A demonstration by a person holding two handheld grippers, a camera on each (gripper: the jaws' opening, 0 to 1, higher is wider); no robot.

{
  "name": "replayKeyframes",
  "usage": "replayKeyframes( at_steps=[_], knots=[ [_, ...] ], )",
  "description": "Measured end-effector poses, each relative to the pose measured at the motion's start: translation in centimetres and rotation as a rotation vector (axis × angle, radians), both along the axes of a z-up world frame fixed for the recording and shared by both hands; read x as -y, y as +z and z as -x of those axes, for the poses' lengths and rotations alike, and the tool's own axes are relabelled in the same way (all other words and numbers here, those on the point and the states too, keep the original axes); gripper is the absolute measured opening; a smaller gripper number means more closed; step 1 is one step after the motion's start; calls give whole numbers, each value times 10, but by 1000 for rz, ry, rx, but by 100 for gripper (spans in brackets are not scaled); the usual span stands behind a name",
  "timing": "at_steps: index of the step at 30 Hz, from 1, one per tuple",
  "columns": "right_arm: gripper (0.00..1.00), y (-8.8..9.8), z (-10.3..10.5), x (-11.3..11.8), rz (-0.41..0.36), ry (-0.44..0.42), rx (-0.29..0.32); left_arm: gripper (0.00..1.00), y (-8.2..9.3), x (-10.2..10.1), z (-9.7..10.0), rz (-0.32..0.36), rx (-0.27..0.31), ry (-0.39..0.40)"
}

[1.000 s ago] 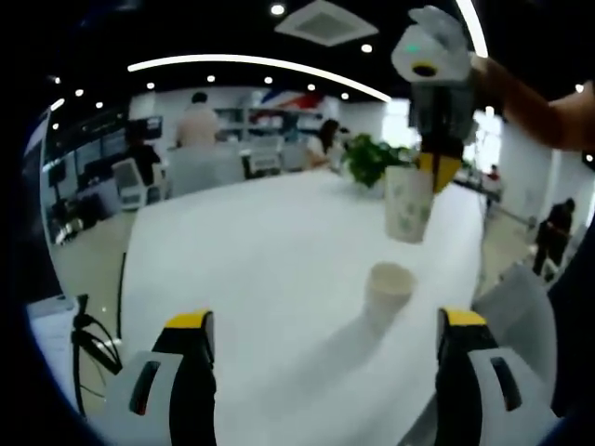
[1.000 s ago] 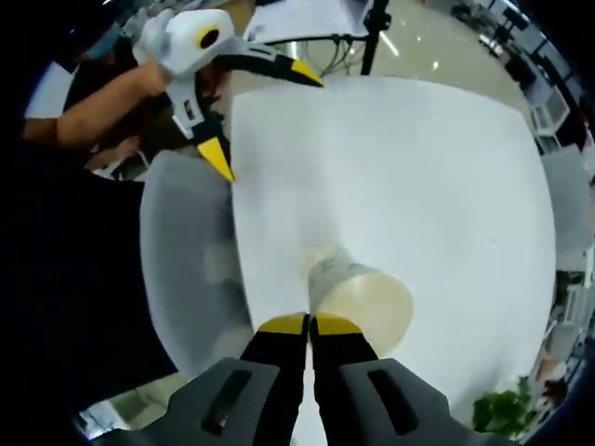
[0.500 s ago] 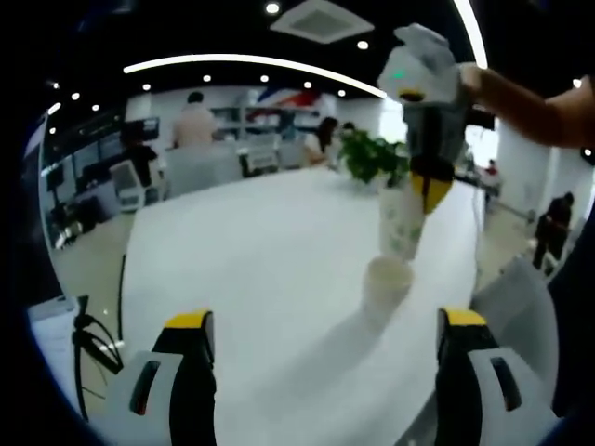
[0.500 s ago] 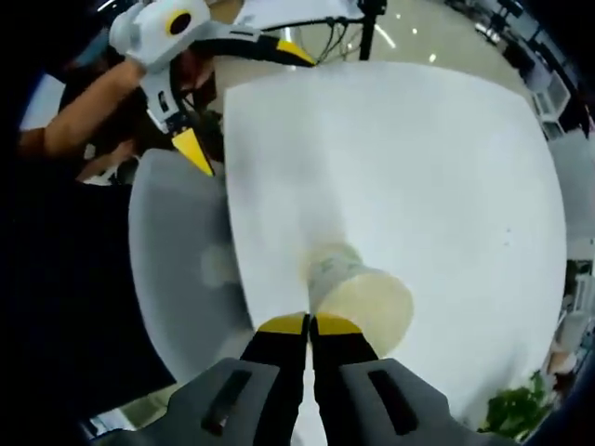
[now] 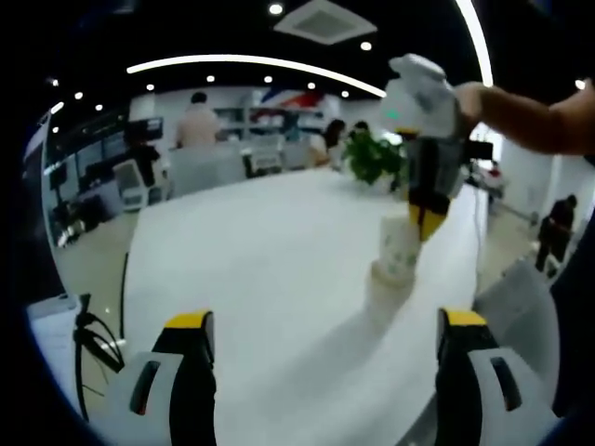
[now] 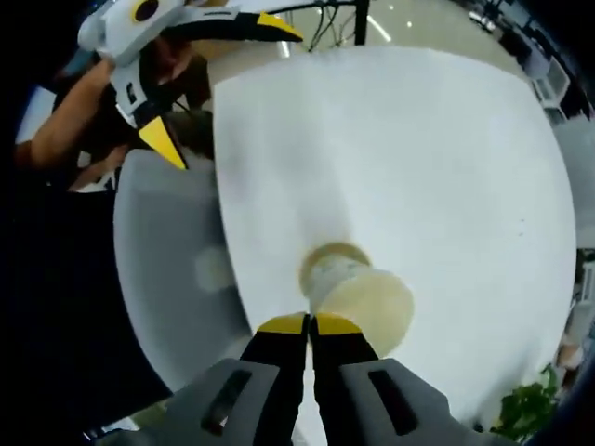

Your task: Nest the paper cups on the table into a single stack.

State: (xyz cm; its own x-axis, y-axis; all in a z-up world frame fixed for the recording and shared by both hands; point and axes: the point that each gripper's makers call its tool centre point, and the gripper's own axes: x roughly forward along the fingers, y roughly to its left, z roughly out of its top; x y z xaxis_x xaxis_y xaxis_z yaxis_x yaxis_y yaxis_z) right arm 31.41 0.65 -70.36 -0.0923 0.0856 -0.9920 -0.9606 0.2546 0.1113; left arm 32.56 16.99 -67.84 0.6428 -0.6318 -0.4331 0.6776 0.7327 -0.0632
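The right gripper (image 6: 311, 323) has its yellow-tipped jaws pressed together on the rim of a paper cup (image 6: 364, 299), which it holds mouth toward the camera; the pinched bit of rim is hidden behind the jaw tips. Under this cup a second paper cup (image 6: 330, 255) stands on the white surface (image 6: 418, 167), and only part of its rim peeks out past the held cup's base. In the left gripper view the same right gripper (image 5: 420, 216) comes down from the upper right, held by a hand (image 5: 469, 98), with the patterned paper cup (image 5: 400, 249) hanging from it upright and its bottom sunk into the mouth of the plain second paper cup (image 5: 383, 293); how deep it sits cannot be told, and the print on the held cup is too blurred to read.

The left gripper (image 5: 321, 321) has its jaws spread wide with nothing between them, poised low over the near edge of the surface (image 5: 251, 251), apart from the cups. In the right gripper view the left gripper (image 6: 218, 79) appears at the upper left, open, beyond the surface's edge above a grey chair (image 6: 158, 260).

Both cups look empty inside as far as can be seen. Behind the cups a green potted plant (image 5: 372, 158) stands at the far end of the surface. Farther back are office chairs (image 5: 125, 183) and people (image 5: 197, 121), all small and soft in focus.
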Motion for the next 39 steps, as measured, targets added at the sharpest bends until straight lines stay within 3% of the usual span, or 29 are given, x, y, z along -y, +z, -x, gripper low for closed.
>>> replayKeyframes(
  at_steps=[30,39],
  knots=[
    [0,-52,2,-13,13,24,13,99,-11,5,3,-22,-17,-11],
    [1,-59,7,-19,-24,11,2,99,-14,5,4,-27,-21,-17]
  ],
)
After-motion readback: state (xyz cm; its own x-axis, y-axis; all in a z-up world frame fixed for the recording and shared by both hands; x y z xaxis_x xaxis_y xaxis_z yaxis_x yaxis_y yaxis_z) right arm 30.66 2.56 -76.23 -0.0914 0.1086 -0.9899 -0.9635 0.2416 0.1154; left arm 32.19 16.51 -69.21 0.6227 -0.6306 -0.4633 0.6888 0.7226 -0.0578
